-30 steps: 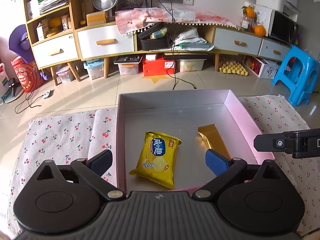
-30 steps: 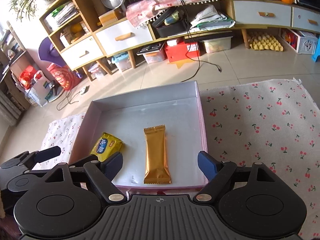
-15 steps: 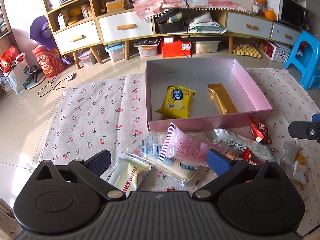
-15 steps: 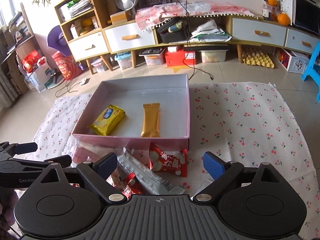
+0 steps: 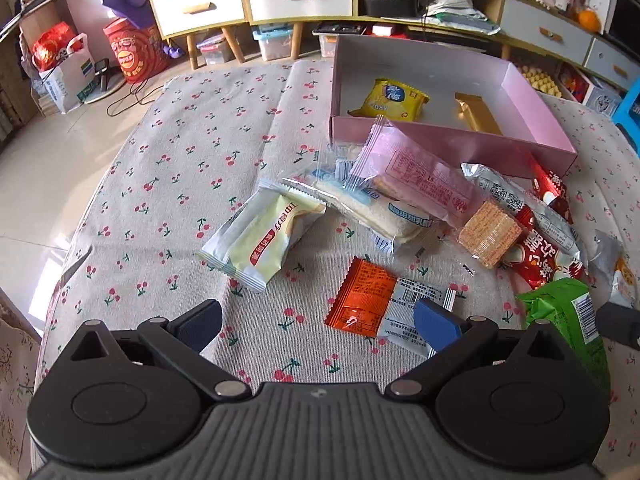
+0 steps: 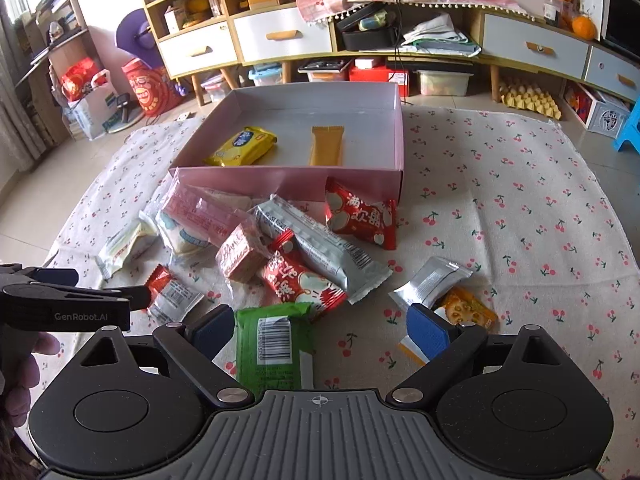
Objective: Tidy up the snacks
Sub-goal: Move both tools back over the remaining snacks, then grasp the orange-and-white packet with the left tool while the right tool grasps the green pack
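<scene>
**Claws spread over the snack pile, nothing held**

Left wrist: my left claw (image 5: 318, 328) is spread and empty above the orange packet (image 5: 362, 302) on the cloth (image 5: 160, 160). Pink box (image 5: 460, 142) holds two snacks.

Right wrist: my right claw (image 6: 320, 330) gapes wide, empty; green packet (image 6: 274, 344) lies between the jaws. Step: selecting. Next: close, lift, carry to the box.

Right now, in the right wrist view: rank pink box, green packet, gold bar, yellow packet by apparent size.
1. pink box, clearly largest.
2. green packet, though it lies right at the camera, so its looks are inflated and part is hidden behind the gripper.
3. yellow packet and gold bar: too alike to rank.
</scene>
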Motion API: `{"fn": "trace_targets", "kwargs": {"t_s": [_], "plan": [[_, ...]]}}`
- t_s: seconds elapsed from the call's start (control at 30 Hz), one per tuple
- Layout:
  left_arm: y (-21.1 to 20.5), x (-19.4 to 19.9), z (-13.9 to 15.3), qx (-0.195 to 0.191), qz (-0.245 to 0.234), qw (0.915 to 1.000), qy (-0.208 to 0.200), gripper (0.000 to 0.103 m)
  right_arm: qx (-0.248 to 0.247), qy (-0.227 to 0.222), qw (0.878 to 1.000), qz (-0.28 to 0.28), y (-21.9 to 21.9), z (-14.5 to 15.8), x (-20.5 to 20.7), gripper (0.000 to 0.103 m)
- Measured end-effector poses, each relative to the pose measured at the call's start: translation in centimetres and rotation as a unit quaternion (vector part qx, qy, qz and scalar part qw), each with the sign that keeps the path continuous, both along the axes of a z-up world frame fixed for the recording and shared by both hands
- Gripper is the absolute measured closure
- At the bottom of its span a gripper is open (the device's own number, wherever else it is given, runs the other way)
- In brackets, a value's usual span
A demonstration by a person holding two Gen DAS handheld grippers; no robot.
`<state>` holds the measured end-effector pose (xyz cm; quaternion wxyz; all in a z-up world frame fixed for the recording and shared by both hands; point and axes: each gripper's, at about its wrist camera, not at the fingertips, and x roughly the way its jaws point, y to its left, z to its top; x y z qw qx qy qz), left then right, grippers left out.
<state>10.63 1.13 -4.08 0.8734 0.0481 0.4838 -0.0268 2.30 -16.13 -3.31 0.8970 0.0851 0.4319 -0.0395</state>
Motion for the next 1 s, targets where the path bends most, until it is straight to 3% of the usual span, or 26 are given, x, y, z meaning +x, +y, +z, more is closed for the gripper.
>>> {"fn": "trace_targets", "kwargs": {"t_s": [0.27, 0.47, 0.73, 1.0], "plan": [[-1.1, 1.8, -0.7, -0.023, 0.079, 0.9966, -0.008, 0.003, -0.024, 0.030, 0.999, 0.028, 1.5, -2.1, -0.2, 0.008], [-1.8, 1.9, -2.1, 0.002, 0.120, 0.9927, -0.009, 0.005, -0.027, 0.051, 0.998, 0.039, 1.9, -3.2, 0.2, 0.008], [-2.1, 0.1, -2.5, 0.016, 0.091, 0.9957, -0.004, 0.006, -0.036, 0.071, 0.995, 0.053, 2.1, -4.2, 0.4, 0.008], [1.1, -2.2, -2.5, -0.025, 0.054, 0.9980, 0.020, 0.003, -0.038, 0.077, 0.995, 0.051, 2.0, -4.5, -0.1, 0.008]]}}
